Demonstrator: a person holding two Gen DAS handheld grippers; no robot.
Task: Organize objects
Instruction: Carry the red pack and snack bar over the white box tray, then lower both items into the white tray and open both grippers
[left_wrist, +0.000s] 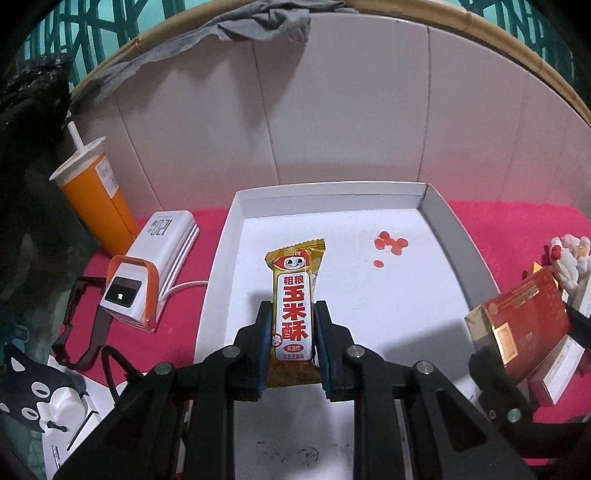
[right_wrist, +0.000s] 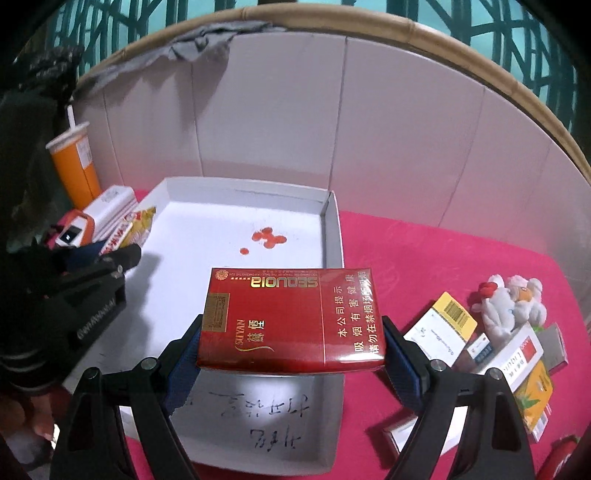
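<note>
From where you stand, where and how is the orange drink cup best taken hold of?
Grip the orange drink cup around its middle wall, coming level from the open front. It stands upright and tapers downward; the straw and lid block the top, and the white power bank crowds its right base.

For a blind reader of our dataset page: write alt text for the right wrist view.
The right claw grips a red cigarette pack by its sides above a shallow white tray with red spots, on a pink cloth. At left, the left claw holds a yellow snack bar; small boxes and a plush toy lie at right.
</note>
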